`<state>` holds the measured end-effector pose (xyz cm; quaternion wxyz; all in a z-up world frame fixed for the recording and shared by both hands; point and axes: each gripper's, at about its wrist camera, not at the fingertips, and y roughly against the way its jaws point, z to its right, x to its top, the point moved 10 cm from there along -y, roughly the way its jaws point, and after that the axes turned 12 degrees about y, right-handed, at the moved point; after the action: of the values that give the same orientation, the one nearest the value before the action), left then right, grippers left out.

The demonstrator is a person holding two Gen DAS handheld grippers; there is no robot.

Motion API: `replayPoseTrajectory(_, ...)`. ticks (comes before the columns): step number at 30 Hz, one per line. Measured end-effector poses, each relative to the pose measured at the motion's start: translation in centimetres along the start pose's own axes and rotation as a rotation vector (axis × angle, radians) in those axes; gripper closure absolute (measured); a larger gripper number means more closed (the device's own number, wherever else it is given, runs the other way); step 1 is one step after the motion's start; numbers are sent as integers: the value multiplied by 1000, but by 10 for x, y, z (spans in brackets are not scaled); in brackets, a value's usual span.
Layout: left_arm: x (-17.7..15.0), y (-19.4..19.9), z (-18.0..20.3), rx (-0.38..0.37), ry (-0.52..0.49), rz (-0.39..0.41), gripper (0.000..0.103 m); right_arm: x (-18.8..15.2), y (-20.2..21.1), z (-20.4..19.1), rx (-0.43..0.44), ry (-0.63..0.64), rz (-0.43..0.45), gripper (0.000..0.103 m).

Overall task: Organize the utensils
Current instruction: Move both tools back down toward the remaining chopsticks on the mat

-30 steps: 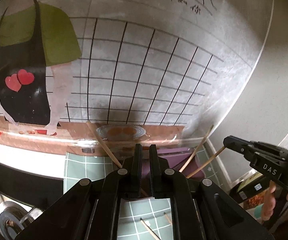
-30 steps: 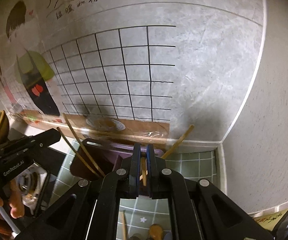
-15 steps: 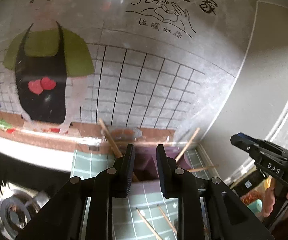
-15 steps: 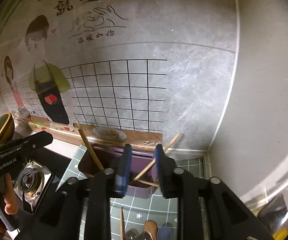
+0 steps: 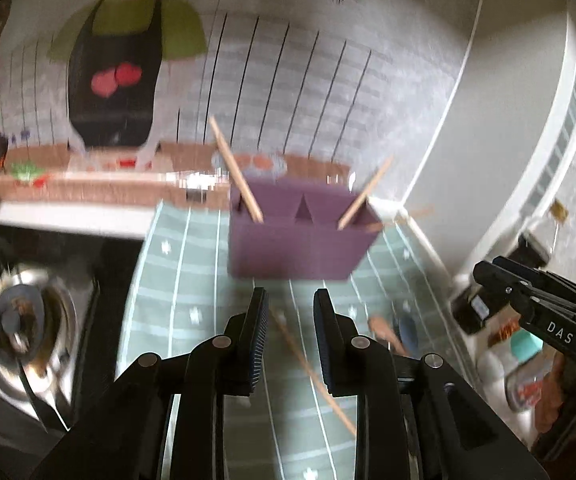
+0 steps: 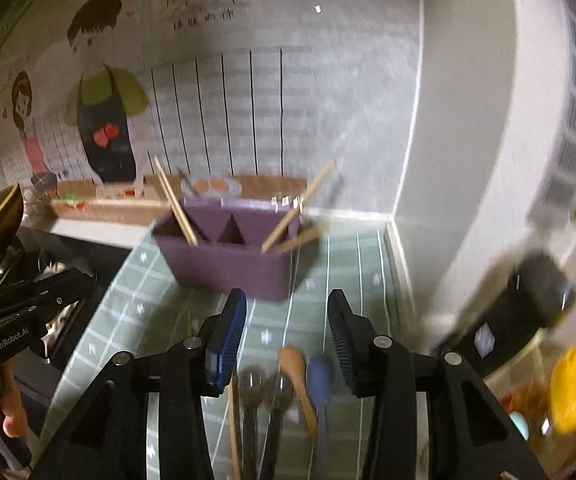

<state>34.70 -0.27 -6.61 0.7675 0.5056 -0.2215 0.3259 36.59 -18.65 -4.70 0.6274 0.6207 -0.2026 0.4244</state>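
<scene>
Both your grippers, left gripper (image 5: 288,312) and right gripper (image 6: 286,320), are wide open and hold nothing. The purple box (image 6: 228,256) sits mid-frame with chopsticks (image 6: 176,206) in it. You look to be between pick-ups, so next reach low for the spoons (image 6: 307,376) at the bottom.

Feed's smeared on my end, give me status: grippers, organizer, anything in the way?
Left gripper open, empty. Right gripper open, empty. Purple organizer holds chopsticks at both ends. Spoons and loose chopstick on the mat; path unobstructed.

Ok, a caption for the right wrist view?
Open right hand-held gripper above spoons, facing purple organizer holding chopsticks.
</scene>
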Motion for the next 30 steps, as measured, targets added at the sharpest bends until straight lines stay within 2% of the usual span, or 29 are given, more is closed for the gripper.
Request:
replayPoseTrajectory(4,-32,-4,-5,16,-4,-34,78,-39,-8,-7,-6,-11,-71,63)
replayPoseTrajectory(8,-48,-8,-5,13,-6,-66,78,-64,-9,-7,-47,-9,-110,63)
replayPoseTrajectory(11,-56,-13,-3,-12,3,-75,78,-78,-7,-12,26,-55,-90,63)
replayPoseTrajectory(13,-62,-18,-5,15,21,-85,78,-89,-10,-16,76,-88,-89,65)
replayPoseTrajectory(15,-67,-20,-7,23,46,-104,78,-104,-18,-20,86,-81,-130,72)
replayPoseTrajectory(19,-83,-12,-11,80,86,-67,78,-127,-31,-27,120,-52,-171,75)
replayPoseTrajectory(21,-98,-9,-11,85,121,-83,78,-135,-33,-32,145,-41,-186,77)
replayPoseTrajectory(25,-124,-3,-5,101,96,-110,78,-153,-22,-42,171,-5,-193,77)
replayPoseTrajectory(30,-145,2,15,72,85,-132,78,-180,-12,-48,197,21,-209,77)
